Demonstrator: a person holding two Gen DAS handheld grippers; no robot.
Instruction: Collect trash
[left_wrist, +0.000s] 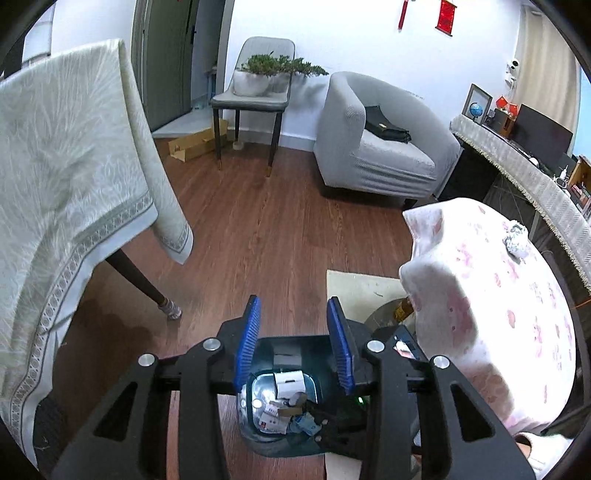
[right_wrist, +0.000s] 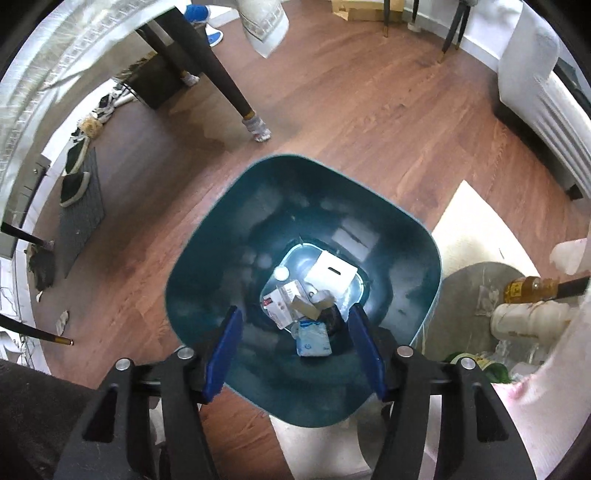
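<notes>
A dark teal trash bin (right_wrist: 207, 266) stands on the wood floor, seen from above in the right wrist view. Inside lie a white box (right_wrist: 332, 275), a blue-white packet (right_wrist: 313, 339) and other scraps. My right gripper (right_wrist: 293, 314) is open and empty, right above the bin's mouth. My left gripper (left_wrist: 293, 306) is open and empty, also above the bin (left_wrist: 314, 347). A crumpled foil ball (left_wrist: 515, 240) lies on the pink-patterned tablecloth (left_wrist: 498, 314) at the right.
A table with a cream cloth (left_wrist: 66, 177) and dark leg (left_wrist: 147, 288) stands left. A grey armchair (left_wrist: 384, 147) and a chair with plants (left_wrist: 258, 88) are beyond. Bottles (right_wrist: 528, 291) sit on a round base under the pink table. Shoes (right_wrist: 74, 181) lie left.
</notes>
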